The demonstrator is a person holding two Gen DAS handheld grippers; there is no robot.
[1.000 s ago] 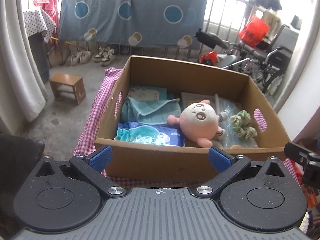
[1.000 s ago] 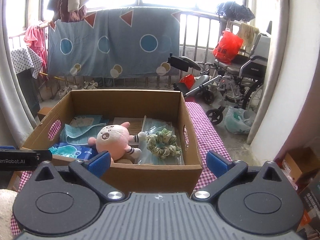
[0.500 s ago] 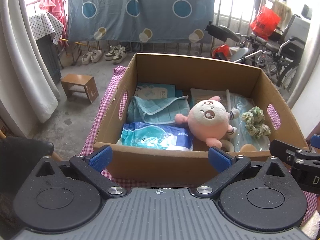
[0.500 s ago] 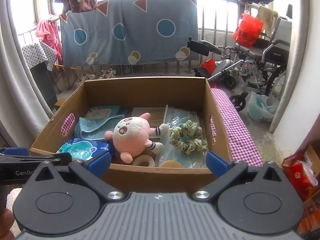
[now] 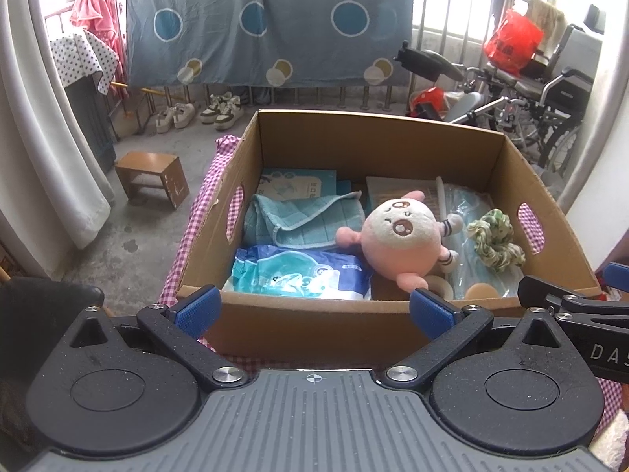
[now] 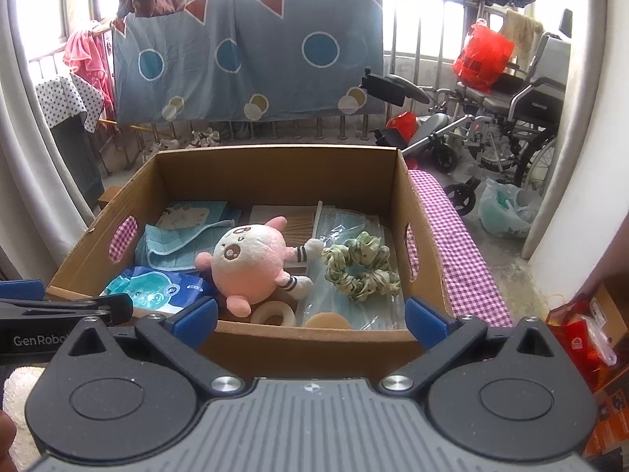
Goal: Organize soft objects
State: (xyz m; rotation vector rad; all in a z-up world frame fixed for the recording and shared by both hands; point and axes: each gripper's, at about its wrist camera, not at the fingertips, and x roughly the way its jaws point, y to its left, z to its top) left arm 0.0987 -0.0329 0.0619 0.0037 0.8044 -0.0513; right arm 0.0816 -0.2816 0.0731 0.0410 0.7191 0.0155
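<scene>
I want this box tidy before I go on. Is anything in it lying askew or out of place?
The round pink plush toy lies tipped on its side mid-box, sprawled across the blue plastic packet and a beige ring. The teal cloth is loosely folded, one corner flipped up. The green scrunchie sits on the clear-wrapped masks. Nothing is spilled or damaged.

We've got our left gripper and right gripper side by side, level, both spread wide with nothing between the jaws.
</scene>
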